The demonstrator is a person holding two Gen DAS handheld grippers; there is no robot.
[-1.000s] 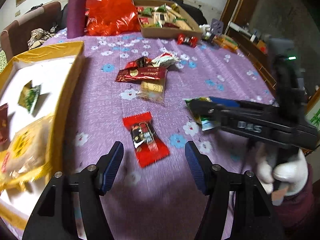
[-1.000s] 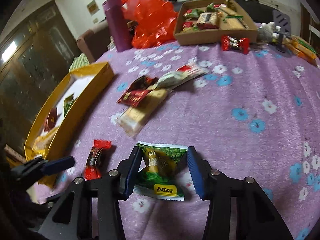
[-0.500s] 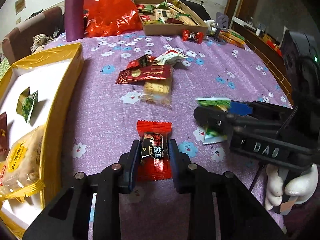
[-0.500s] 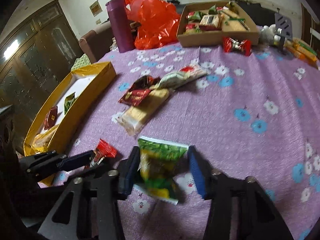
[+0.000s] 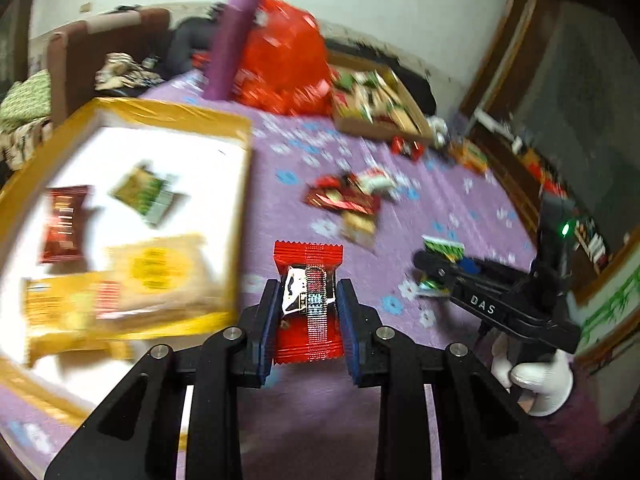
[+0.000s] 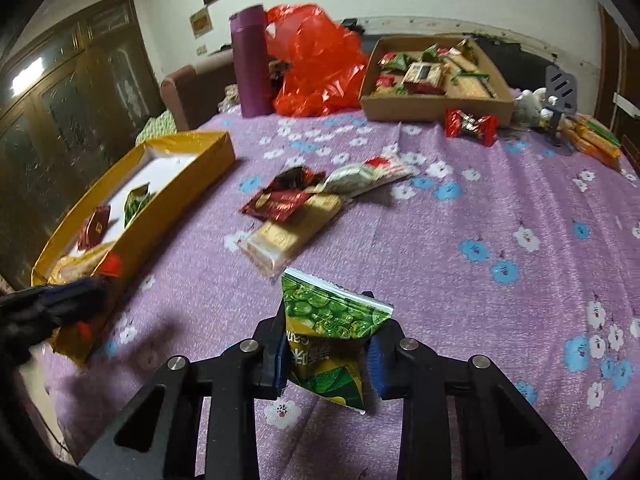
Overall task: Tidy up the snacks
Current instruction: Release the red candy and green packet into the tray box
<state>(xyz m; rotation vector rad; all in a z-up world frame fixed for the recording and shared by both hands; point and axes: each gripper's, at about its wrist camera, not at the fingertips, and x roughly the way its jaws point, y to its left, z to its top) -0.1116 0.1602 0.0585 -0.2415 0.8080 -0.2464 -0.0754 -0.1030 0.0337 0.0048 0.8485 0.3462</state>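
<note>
Snacks are in both my claws. My left claw [image 5: 307, 305] is clamped on the red candy packet [image 5: 308, 300], its long axis running straight out toward twelve o'clock between the pads, clear of the desk [image 5: 440, 200] as far as I can judge. The yellow box [image 5: 168, 120] lies at about ten o'clock from that claw in my left wrist view, its near wall just beside the packet, with a dark red packet, a green one and yellow packs already inside. So I judge the coming move to be a short swing toward ten o'clock, over that wall.

My right claw [image 6: 326, 350] is closing on the green pea packet [image 6: 328, 328], which stands between the pads and looks pinched, its top edge tilted toward one o'clock. From there the yellow box [image 6: 188, 172] sits well apart at ten o'clock, so my left hand is much the nearer. Loose snacks [image 6: 304, 200] wait on the desk at twelve o'clock.
</note>
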